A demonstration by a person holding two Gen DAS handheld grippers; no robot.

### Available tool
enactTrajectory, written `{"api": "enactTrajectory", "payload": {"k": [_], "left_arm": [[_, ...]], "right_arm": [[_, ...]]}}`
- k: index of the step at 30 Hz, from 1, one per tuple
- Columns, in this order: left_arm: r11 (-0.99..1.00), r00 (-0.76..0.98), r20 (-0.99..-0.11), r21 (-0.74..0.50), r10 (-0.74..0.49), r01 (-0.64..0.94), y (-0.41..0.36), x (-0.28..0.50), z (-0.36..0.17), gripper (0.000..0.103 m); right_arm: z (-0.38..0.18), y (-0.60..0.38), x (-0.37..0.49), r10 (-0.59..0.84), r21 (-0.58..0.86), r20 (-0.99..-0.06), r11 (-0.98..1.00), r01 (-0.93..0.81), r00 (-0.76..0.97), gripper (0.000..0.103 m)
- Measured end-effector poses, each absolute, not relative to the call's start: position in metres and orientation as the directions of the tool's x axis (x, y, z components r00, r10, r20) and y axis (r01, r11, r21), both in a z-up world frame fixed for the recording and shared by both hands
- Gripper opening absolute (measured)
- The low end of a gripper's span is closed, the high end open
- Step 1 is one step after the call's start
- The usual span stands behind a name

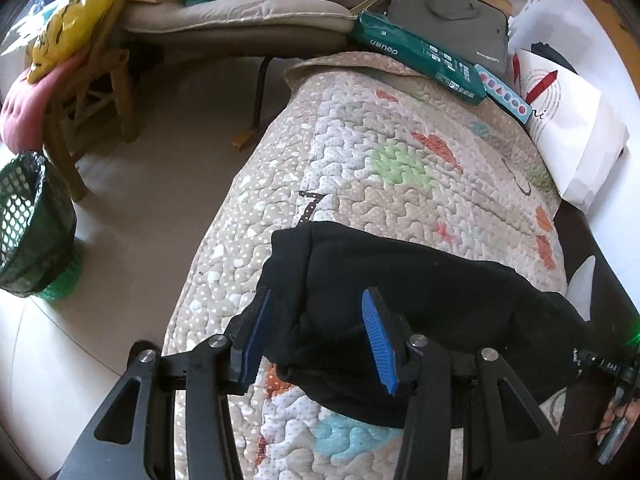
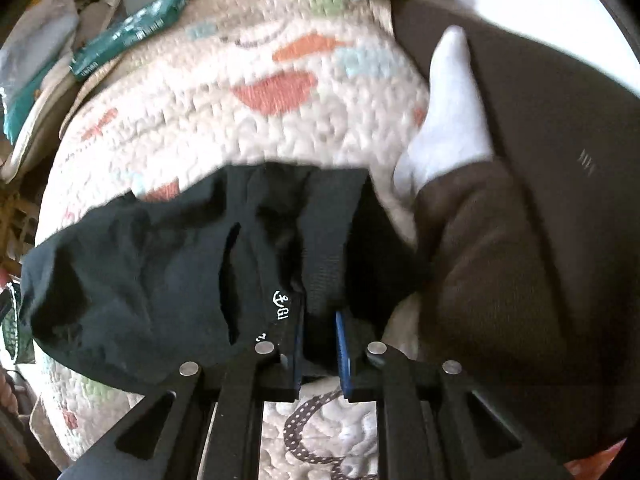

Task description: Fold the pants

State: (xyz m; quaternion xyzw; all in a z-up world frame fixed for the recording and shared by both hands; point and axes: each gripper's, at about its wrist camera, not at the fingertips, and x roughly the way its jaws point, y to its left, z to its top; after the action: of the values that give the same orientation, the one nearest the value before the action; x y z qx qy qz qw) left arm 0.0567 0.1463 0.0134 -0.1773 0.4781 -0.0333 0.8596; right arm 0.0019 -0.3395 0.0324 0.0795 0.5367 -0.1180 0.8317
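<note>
Both ends of the black pants lie bunched on the quilt, so folding looks barely under way. Left hand-held gripper stands open astride one end without pressing it, while the right hand-held gripper has closed on the other end's fabric.

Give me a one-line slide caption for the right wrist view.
Right gripper shut on the black pants lying on the quilted mat.

Black pants lie on a beige quilt patterned with orange, green and blue shapes.
</note>
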Motion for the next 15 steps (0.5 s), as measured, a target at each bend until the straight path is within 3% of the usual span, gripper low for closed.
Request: {"api": "enactTrajectory", "payload": {"k": [12, 15], "left_arm": [[0.952, 0.496, -0.842, -0.294, -0.214, -0.088, 0.132, 0.057, 0.003, 0.046], [0.961, 0.475, -0.86, -0.26, -0.186, -0.096, 0.128, 0.057, -0.003, 0.046]], "right_arm": [[0.018, -0.343, 0.024, -0.392, -0.31, -0.881, 0.901, 0.304, 0.264, 0.017], [0.026, -0.347, 0.02, -0.409, -0.32, -0.869, 0.893, 0.315, 0.277, 0.02]]}}
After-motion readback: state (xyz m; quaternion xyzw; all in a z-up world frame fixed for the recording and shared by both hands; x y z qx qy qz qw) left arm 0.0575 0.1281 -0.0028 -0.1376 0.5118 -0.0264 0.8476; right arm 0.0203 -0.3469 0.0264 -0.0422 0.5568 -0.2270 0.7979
